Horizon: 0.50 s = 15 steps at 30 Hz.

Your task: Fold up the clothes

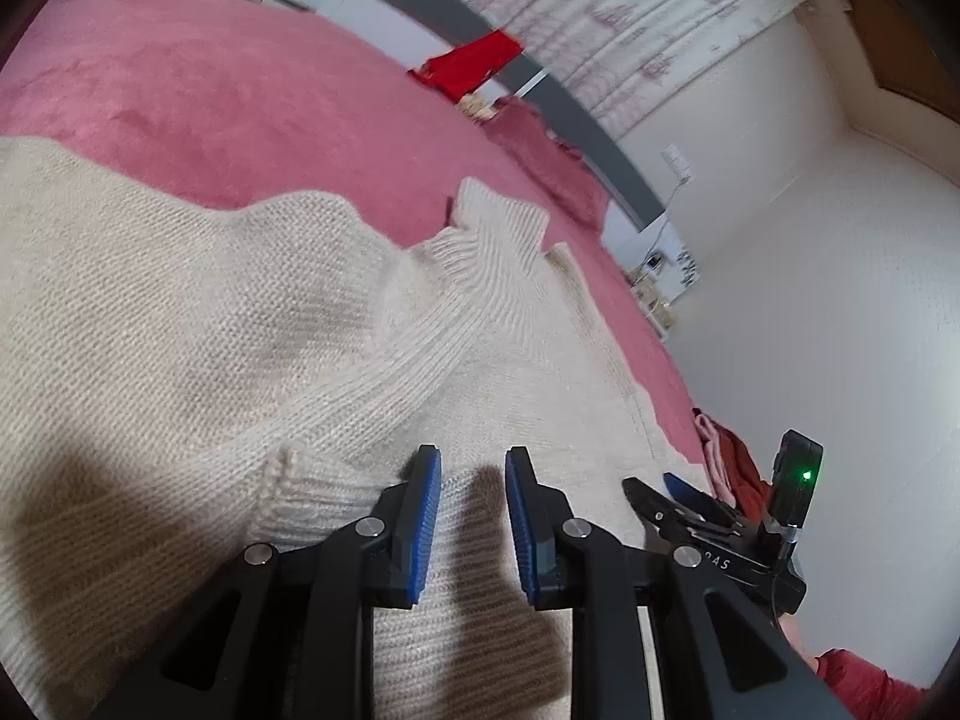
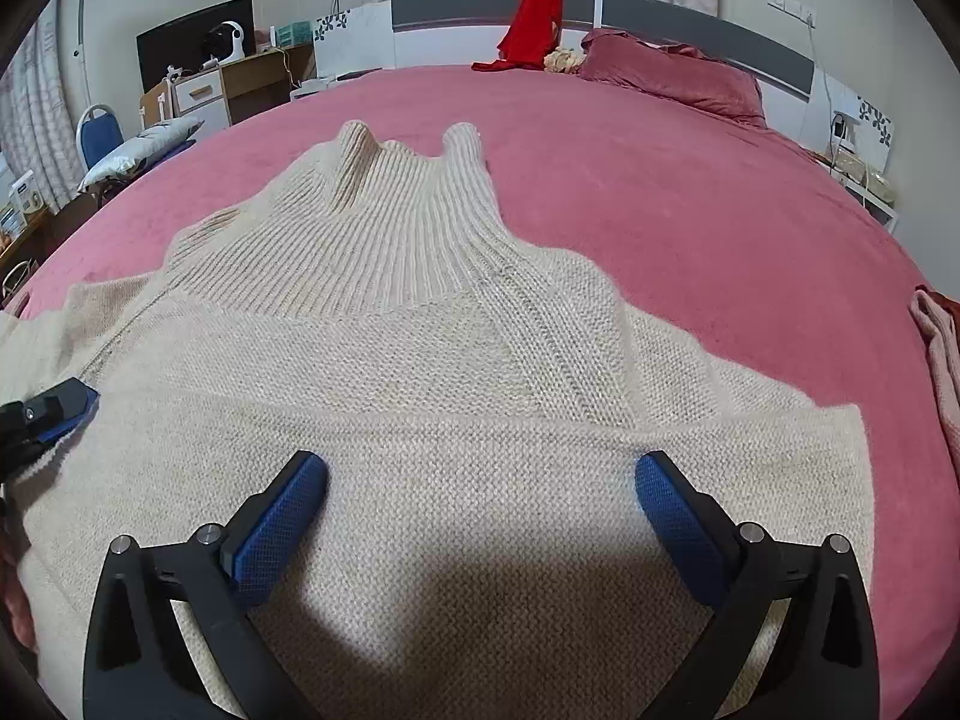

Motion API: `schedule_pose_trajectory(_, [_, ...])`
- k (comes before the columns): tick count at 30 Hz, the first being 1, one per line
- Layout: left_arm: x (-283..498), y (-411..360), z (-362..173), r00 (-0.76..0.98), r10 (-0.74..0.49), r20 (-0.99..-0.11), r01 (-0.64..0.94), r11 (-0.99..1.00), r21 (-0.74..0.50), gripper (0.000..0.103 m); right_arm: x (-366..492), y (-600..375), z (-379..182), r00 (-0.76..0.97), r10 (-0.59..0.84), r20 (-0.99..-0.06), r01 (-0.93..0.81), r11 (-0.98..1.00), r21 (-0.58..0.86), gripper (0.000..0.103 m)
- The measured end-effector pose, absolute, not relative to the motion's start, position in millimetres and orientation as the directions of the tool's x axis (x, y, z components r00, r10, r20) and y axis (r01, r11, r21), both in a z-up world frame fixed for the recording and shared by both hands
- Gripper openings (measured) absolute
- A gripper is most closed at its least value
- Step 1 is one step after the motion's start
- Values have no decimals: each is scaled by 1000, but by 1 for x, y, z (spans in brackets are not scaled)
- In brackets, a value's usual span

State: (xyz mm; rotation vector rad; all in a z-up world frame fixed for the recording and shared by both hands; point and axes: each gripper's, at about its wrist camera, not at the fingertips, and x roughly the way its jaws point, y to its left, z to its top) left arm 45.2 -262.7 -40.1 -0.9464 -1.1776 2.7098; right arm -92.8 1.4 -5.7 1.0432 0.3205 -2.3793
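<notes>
Pink bedding fills the room's wide bed, with a grey-and-white headboard behind, a red garment draped over it and a dusty-pink pillow at its foot. Spread flat across the near half of the bed lies the cream knitted sweater, its ribbed roll collar pointing toward the headboard and a ribbed cuff folded inward near the left side. By the look of it, the knit is soft, thick and floppy, fairly light, and will sag and stretch rather than hold a crease; a hem corner or the shoulder seam seems the best place to pinch, taking both layers. The right gripper hovers low over the sweater's body, jaws spread wide with nothing between them. The left gripper sits over the cuff area, its blue pads narrowly parted and not pressing on fabric. On the right gripper's body, as the left camera sees it, small white letters read roughly "DAS"; nothing else is legible.
</notes>
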Motion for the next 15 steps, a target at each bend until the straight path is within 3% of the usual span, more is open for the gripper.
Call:
schedule_pose_trajectory(4, [35, -269, -18, -790, 235, -566, 218, -756, -617, 26, -97, 3, -4, -553, -361, -751, 552, -834, -5, 103])
schedule_pose_trajectory(7, [16, -289, -15, -730, 112, -674, 282, -849, -447, 25, -94, 8, -5, -564, -366, -740, 551, -834, -7, 103])
schedule_pose_trajectory(8, [14, -298, -17, -713, 86, -696, 296, -863, -410, 11, -94, 10, -5, -568, -364, -738, 551, -835, -12, 103])
schedule_pose_trajectory(12, [29, -327, -20, -721, 49, -691, 283, -889, -359, 6, -93, 14, -5, -576, -360, -735, 548, -836, -20, 103])
schedule_pose_trajectory(15, [49, -331, -26, -758, 60, -650, 269, -879, -394, 5, -92, 19, -5, -577, -361, -733, 547, -837, -19, 103])
